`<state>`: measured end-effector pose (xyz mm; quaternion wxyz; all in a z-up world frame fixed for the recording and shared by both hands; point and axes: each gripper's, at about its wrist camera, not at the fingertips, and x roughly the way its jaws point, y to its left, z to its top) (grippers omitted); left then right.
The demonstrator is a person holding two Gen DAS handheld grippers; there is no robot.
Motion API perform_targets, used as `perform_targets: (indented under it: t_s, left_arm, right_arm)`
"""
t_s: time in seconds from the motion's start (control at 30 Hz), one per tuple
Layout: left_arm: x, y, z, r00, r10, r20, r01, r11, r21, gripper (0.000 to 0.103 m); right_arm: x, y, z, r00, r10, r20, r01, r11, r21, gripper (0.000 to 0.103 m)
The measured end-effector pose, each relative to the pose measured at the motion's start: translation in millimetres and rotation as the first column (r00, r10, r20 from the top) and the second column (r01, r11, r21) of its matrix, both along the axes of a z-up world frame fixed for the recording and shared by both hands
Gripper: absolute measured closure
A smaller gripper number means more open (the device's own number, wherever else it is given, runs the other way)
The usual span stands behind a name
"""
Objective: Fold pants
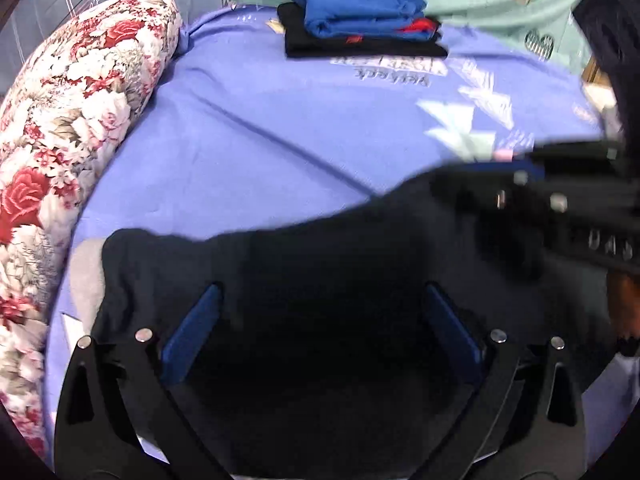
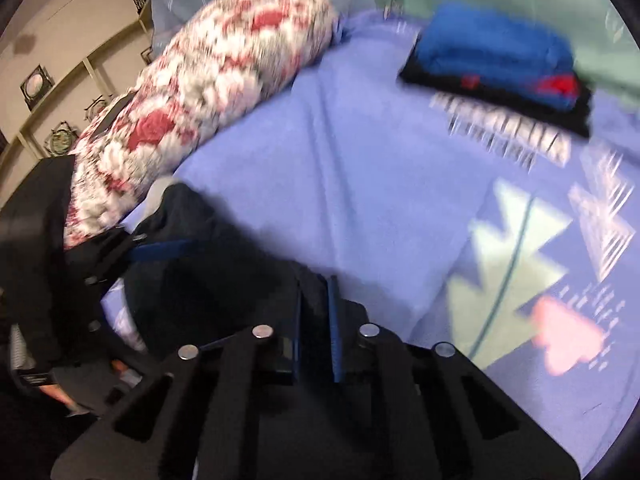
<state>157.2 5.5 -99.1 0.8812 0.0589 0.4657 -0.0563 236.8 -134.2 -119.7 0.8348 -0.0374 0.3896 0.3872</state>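
Black pants lie on the blue-violet bed sheet, with a grey lining patch at their left end. My left gripper hovers over the pants, its blue pads wide apart and nothing between them. My right gripper has its blue pads nearly together on a fold of the black pants. The right gripper also shows in the left wrist view at the pants' right edge. The left gripper shows in the right wrist view.
A floral pillow runs along the left side. A stack of folded clothes, blue on black, sits at the far side of the bed, also in the right wrist view. A green patterned cloth lies behind.
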Motion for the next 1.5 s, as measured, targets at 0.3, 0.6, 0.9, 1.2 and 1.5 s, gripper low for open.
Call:
perform_targets:
  t_s: [0.3,0.6,0.9,1.2,1.5]
  left_arm:
    - [-1,16,-25,0.995,0.021,-0.096,-0.021,1.000,0.005,0.002]
    - [0,60,-11,0.985,0.155,-0.071,-0.155,0.988,0.007,0.002]
    - [7,60,-16,0.982,0.168,-0.083,-0.164,0.985,0.047,0.002]
    - [3,63,-18,0.987,0.147,-0.065,-0.144,0.988,0.058,0.002]
    - [-1,57,-11,0.984,0.162,-0.074,-0.160,0.987,0.031,0.002]
  right_arm:
    - [18,-13,-19,0.987,-0.159,-0.003,0.159,0.986,-0.054,0.067]
    - [-9,-25,-20,0.989,-0.104,-0.102,0.106,0.994,0.006,0.083]
    - [-12,-74,-35,0.926,-0.377,-0.009,0.369,0.911,-0.183,0.103]
    - [-61,-276,-75,0.735,-0.549,-0.398,0.618,0.784,0.058,0.103]
    - [-106,-320,-64,0.625,-0.726,-0.287,0.762,0.647,0.024,0.096]
